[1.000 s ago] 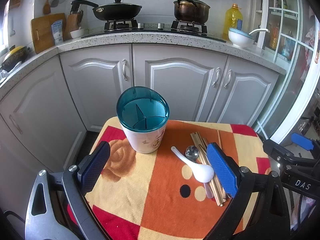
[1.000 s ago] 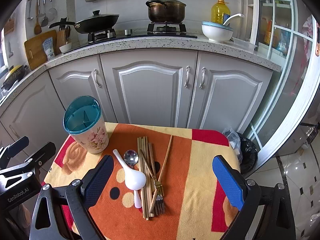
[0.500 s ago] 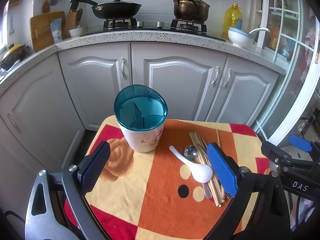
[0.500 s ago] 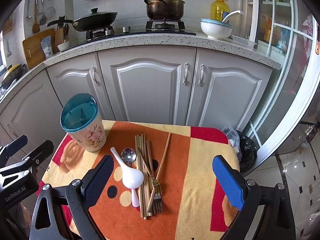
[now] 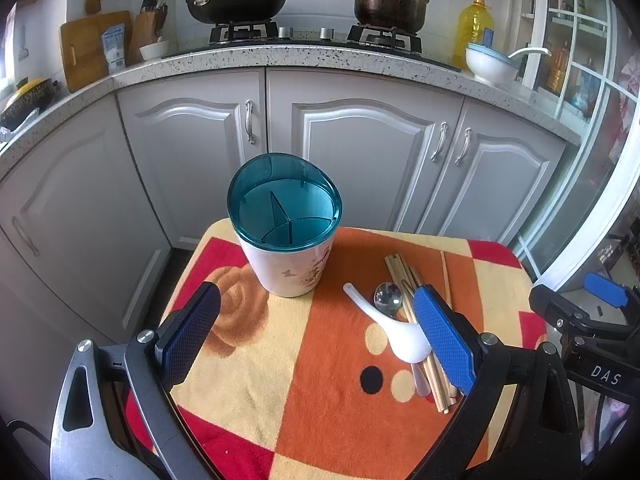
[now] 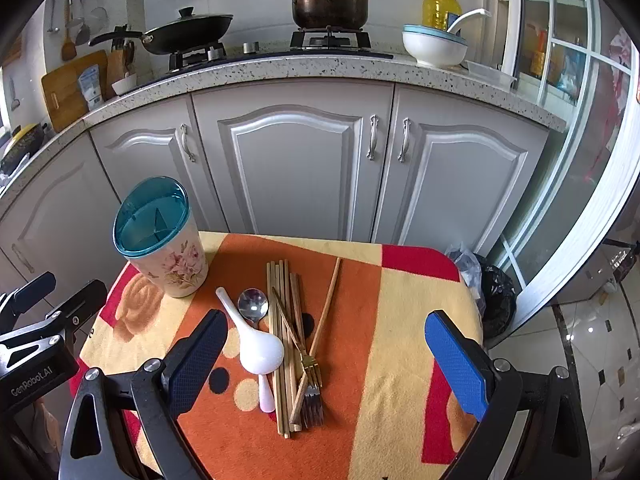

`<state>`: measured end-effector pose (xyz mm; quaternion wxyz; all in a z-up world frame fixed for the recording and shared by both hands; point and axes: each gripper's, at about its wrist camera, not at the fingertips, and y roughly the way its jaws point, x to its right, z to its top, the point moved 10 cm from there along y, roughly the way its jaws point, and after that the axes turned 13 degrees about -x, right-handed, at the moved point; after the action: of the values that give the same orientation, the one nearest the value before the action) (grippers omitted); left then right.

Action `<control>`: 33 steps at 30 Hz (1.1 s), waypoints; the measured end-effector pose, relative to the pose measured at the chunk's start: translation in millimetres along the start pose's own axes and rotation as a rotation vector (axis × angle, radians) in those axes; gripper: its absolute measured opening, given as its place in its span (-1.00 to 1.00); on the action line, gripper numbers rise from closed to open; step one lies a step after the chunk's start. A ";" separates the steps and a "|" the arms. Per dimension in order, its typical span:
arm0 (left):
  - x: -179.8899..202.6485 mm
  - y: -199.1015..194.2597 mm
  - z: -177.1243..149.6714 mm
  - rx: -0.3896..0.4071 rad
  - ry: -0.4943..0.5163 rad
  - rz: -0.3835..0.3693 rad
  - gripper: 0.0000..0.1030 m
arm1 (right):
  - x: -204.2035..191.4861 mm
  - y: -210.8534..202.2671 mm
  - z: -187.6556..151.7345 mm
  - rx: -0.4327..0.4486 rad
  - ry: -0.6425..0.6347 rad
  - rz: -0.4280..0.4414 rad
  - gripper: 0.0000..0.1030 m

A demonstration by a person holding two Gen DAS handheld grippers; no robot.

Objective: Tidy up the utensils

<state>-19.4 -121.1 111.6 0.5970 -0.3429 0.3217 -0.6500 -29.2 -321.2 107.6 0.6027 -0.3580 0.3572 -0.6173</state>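
Utensils: chopsticks (image 6: pixel 280 320), ladle (image 6: pixel 256 344), spoon (image 6: pixel 253 304), forks (image 6: pixel 311 392) heaped mid-counter (image 6: pixel 400 320), holder (image 6: pixel 160 236) at far-left corner. Light, stiff, likely slippery; ladle probably fragile, best pinched mid-handle. Left tool (image 5: pixel 316 340) and right tool (image 6: pixel 324 364) both gape, empty.

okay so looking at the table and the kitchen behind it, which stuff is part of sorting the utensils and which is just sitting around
Part of the job: holder, white spoon, metal spoon, chopsticks, forks; both grippers, left and right, are open.

Just sitting around: pan, pot, oil bottle, bowl, cutting board, black bag.
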 end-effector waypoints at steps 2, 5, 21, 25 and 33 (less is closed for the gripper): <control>-0.2 1.4 0.6 -0.001 0.002 0.001 0.90 | 0.5 2.4 0.2 -0.005 -0.001 0.001 0.91; 0.8 6.7 0.4 -0.012 0.005 0.000 0.90 | 1.6 5.6 0.1 -0.013 -0.002 -0.001 0.91; -13.4 77.2 -17.4 -0.194 -0.087 -0.081 0.67 | 3.4 59.7 -1.3 -0.095 -0.044 0.060 0.91; -3.5 107.4 -23.6 -0.283 -0.123 -0.168 0.41 | 8.3 87.6 0.8 -0.136 -0.035 0.106 0.51; 16.4 155.4 -15.9 -0.334 -0.188 -0.143 0.25 | 10.8 144.7 13.6 -0.243 -0.055 0.170 0.15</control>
<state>52.9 -149.8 -24.8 0.5114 -0.5183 0.3429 -0.5935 53.1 -334.7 -11.9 0.6145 -0.4133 0.4416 -0.5065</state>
